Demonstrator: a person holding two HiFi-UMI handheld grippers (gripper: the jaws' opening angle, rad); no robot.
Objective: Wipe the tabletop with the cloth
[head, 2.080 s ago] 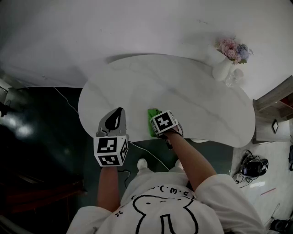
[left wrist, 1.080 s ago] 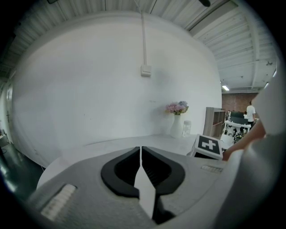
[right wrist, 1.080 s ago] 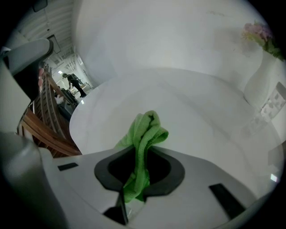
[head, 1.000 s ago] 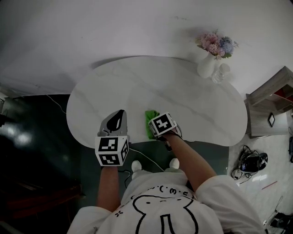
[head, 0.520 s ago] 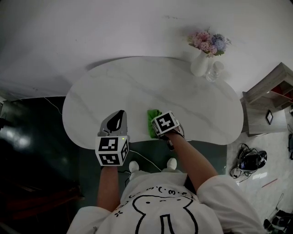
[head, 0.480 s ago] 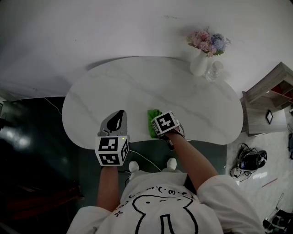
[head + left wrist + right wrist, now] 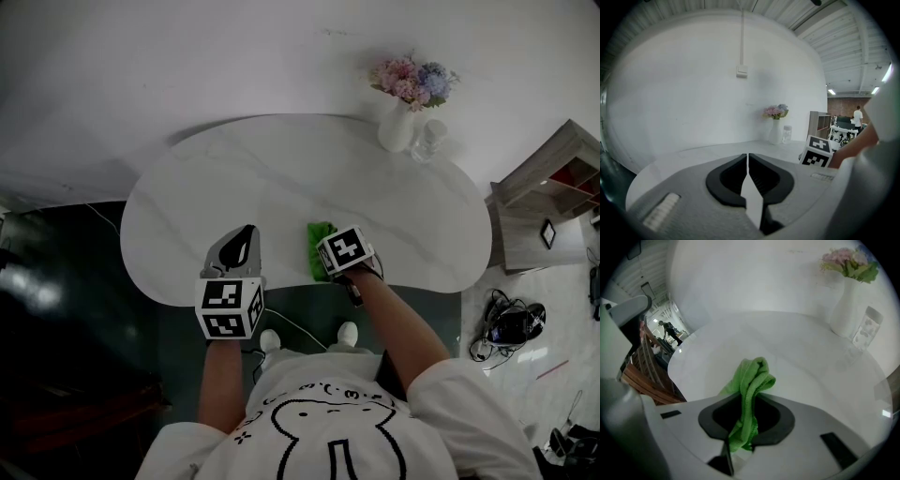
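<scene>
A green cloth (image 7: 752, 390) is pinched between the jaws of my right gripper (image 7: 746, 401), which is shut on it; its free end rests bunched on the white tabletop (image 7: 787, 343). From the head view the cloth (image 7: 320, 249) lies at the table's near edge, just left of the right gripper (image 7: 330, 251). My left gripper (image 7: 238, 246) hovers over the near edge of the white table (image 7: 281, 178), left of the cloth, and holds nothing. In the left gripper view its jaws (image 7: 747, 161) meet with no gap.
A white vase of flowers (image 7: 397, 122) and a clear glass jar (image 7: 428, 139) stand at the table's far right. A shelf unit (image 7: 544, 202) is on the right. A cable (image 7: 300, 323) and dark floor lie beside the near edge.
The head view has shifted, so the table and vase sit further left in frame. The right gripper with the cloth has crept slightly right along the near edge. The left gripper stays put.
</scene>
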